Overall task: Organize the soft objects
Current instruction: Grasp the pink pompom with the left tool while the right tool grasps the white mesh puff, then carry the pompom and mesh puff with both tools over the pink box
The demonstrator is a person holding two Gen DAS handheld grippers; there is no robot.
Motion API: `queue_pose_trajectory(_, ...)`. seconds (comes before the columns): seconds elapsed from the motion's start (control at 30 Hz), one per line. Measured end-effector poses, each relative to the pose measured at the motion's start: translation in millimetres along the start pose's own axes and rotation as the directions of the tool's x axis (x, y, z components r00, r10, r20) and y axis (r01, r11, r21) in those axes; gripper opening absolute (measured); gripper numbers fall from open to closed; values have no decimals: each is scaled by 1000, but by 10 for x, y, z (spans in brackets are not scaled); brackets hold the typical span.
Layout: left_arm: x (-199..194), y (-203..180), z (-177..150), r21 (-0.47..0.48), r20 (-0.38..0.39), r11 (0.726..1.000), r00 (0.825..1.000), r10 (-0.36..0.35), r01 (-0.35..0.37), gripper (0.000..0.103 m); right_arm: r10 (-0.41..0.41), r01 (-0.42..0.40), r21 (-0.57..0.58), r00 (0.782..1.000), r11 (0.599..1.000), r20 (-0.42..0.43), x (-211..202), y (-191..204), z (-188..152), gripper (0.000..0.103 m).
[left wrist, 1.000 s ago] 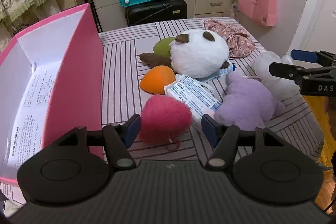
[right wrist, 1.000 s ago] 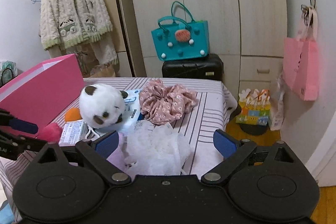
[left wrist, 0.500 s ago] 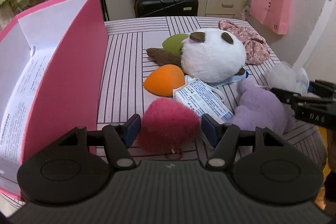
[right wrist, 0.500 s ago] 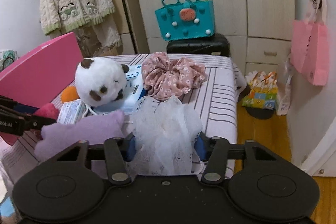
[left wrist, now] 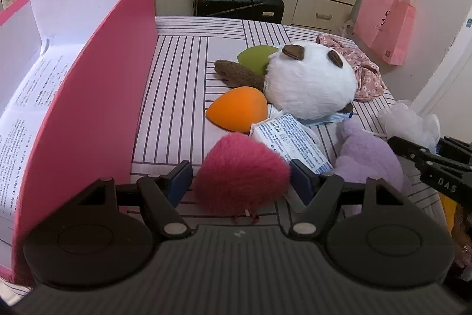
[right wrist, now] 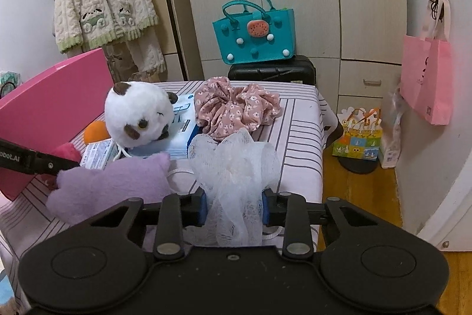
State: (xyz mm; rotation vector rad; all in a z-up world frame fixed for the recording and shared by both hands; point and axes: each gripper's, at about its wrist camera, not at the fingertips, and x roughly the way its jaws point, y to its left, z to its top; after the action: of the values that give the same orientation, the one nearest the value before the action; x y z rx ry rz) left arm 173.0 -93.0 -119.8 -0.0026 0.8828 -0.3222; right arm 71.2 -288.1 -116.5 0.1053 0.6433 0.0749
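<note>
My left gripper [left wrist: 240,179] is shut on a fluffy pink pompom [left wrist: 240,173], held just above the striped table [left wrist: 177,84] beside the open pink box [left wrist: 88,114]. My right gripper [right wrist: 234,207] is shut on a white mesh bath puff [right wrist: 236,164] at the table's right edge. A purple plush [right wrist: 112,185], a white panda plush [left wrist: 309,84], an orange sponge egg [left wrist: 237,108], a green sponge [left wrist: 255,56], a brown plush piece [left wrist: 236,74] and a pink floral scrunchie [right wrist: 236,105] lie on the table.
Packets of face masks [left wrist: 292,138] lie among the toys. A teal bag [right wrist: 255,28] on a black suitcase [right wrist: 271,70] stands behind the table. A pink paper bag [right wrist: 427,78] hangs on the right wall. Wooden floor [right wrist: 360,197] lies right of the table.
My right gripper closed on the white bath puff, from wide open a second ago. My left gripper has moved with the pompom, the pink box now closer on its left.
</note>
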Motion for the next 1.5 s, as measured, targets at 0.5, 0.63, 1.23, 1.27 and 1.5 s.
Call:
queue_pose_trajectory(0.5,-90,71,-88,-71,40,995,996,-73,76,49,18,-18,21,1000,1000,17,-234,27,64,36)
queue_pose_trajectory(0.63,-250,19,-118,-30,66,997,995,-72,74,49,103,-101,98,995,990,-19,-262,-22,41,36)
queue_pose_trajectory(1.23,-905,67,-391,192,-68,967,985,-156,166,49,196,-200,-29,975,979,-107,-893,542,73,36)
queue_pose_trajectory(1.27,-950,75,-394,199,-76,965,984,-160,172,49,212,-217,-31,971,976,-115,-919,585,83,36)
queue_pose_trajectory(1.5,-1266,185,-393,216,-144,951,970,-194,222,49,354,-363,-5,913,932,-202,-1026,925,248,36)
